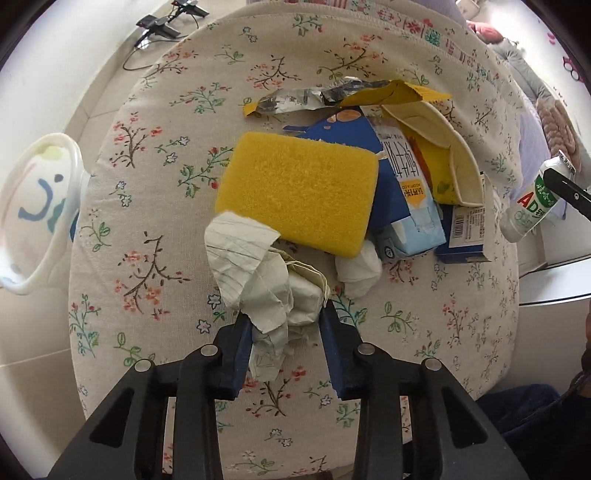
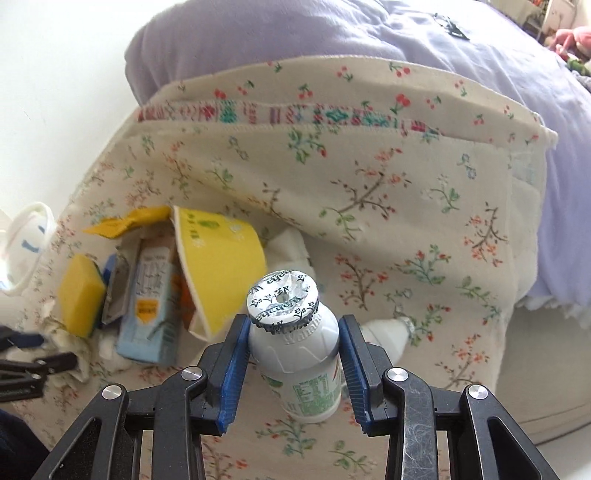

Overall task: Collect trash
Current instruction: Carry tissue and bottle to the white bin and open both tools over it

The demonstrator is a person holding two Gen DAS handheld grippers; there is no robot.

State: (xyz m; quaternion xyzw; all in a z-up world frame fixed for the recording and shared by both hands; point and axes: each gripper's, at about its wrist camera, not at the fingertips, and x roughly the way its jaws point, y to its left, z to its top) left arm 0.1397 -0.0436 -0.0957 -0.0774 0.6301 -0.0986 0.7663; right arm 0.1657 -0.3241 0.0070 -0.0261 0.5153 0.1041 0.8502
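A pile of trash lies on the floral tablecloth (image 1: 147, 184). It holds a yellow sponge (image 1: 299, 192), a light blue milk carton (image 1: 413, 206), a yellow paper bowl (image 1: 443, 155) on its side, a foil wrapper (image 1: 295, 99) and a small tissue ball (image 1: 358, 269). My left gripper (image 1: 286, 317) points down at the near edge of the pile, its blue pads closed on a crumpled tissue (image 1: 258, 266). My right gripper (image 2: 293, 325) is shut on a small white drink bottle (image 2: 295, 354) with a foil lid, held above the cloth. That bottle (image 1: 528, 206) also shows at the right edge of the left wrist view.
A white bin (image 1: 37, 206) with a painted face stands off the table's left edge. A second white bottle (image 2: 388, 332) lies on the cloth behind the held one. A lavender duvet (image 2: 369, 37) covers a bed beyond the table. Black devices with cables (image 1: 159, 26) lie on the floor.
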